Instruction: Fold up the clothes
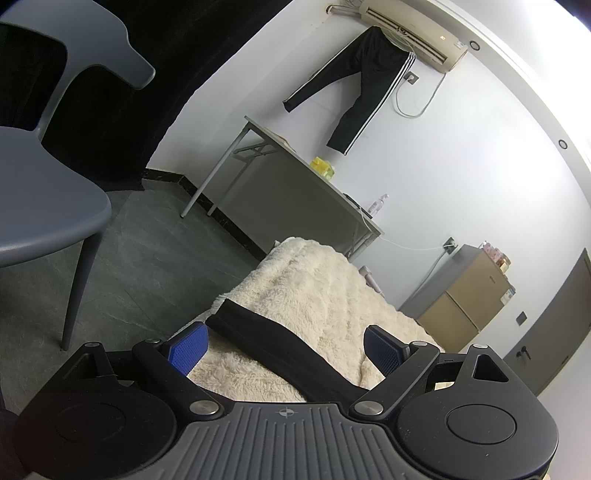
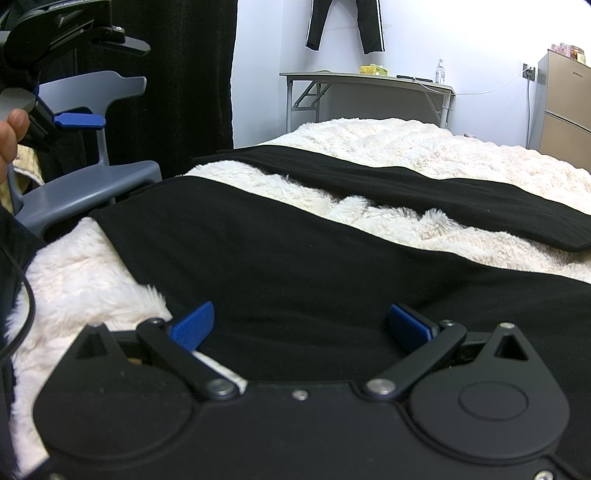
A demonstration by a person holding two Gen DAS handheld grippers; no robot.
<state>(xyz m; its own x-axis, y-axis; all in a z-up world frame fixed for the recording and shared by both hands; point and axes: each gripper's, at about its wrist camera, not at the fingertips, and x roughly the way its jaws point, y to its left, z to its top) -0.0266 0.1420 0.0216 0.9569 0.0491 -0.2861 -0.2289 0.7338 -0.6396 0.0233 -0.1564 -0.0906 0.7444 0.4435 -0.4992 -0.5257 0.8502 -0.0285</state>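
Jaws of both grippers stand wide apart with nothing pinched in them. On the right gripper [image 2: 301, 325] the blue pads [image 2: 194, 325] sit low over a black garment [image 2: 295, 258], which lies spread flat across a cream fleece blanket [image 2: 424, 147] on the bed; whether the tips touch the cloth I cannot tell. A second band of the black garment runs across the blanket farther back, with a strip of fleece showing between the two parts.

The left gripper [image 1: 284, 349] points along the bed, a narrow black part of the garment [image 1: 258, 336] passing under the gap between its blue pads. In the right wrist view this same gripper appears at the upper left, held by a hand [image 2: 9, 136] whose fingers show at the frame edge.

Just beside the bed stands a grey plastic chair [image 1: 48, 214] on a dark tiled floor [image 1: 155, 258]. Against the far white wall is a folding bench [image 2: 369, 79] carrying a yellow box [image 2: 373, 69] and a clear bottle [image 2: 439, 72]. Above it, black track trousers with white stripes [image 1: 365, 85] hang from an air conditioner [image 1: 413, 33]. A tan cabinet [image 1: 461, 295] stands to the right, near a grey door [image 1: 554, 325]
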